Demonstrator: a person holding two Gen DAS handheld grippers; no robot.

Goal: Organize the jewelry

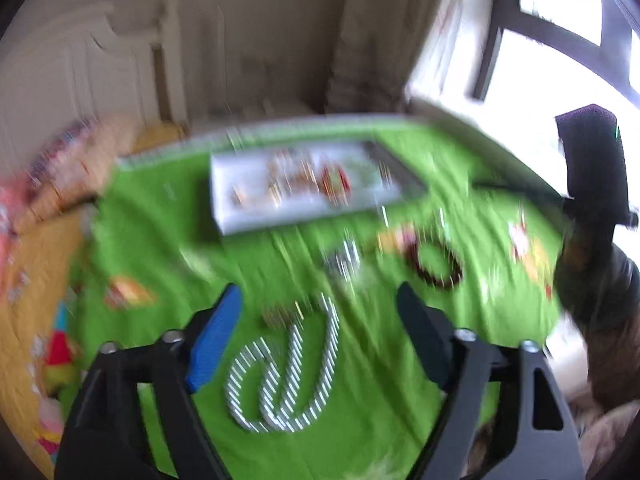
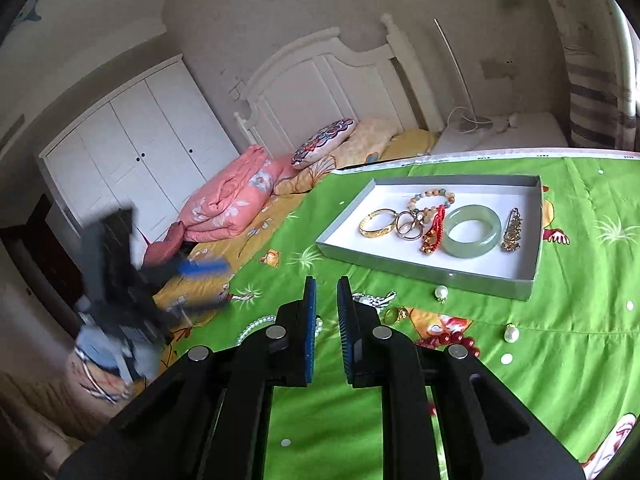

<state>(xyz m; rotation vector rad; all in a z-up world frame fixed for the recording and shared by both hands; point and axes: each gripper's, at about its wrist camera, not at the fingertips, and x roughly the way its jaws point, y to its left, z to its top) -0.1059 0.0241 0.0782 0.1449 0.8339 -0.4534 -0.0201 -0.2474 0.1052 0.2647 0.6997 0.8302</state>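
The left gripper (image 1: 316, 316) has its jaws spread wide and empty above a coiled pearl necklace (image 1: 288, 380) on the green cloth (image 1: 360, 420). The right gripper (image 2: 326, 300) has its jaws nearly closed with nothing between them, short of the tray (image 2: 420, 270), which holds a jade bangle (image 2: 473, 231) and a gold bangle (image 2: 377, 222).

One tray (image 2: 436, 276) holds one jade bangle (image 2: 473, 231), one gold bangle (image 2: 377, 223), and two rings (image 2: 409, 225), perhaps three; two loose pearls (image 2: 441, 291).
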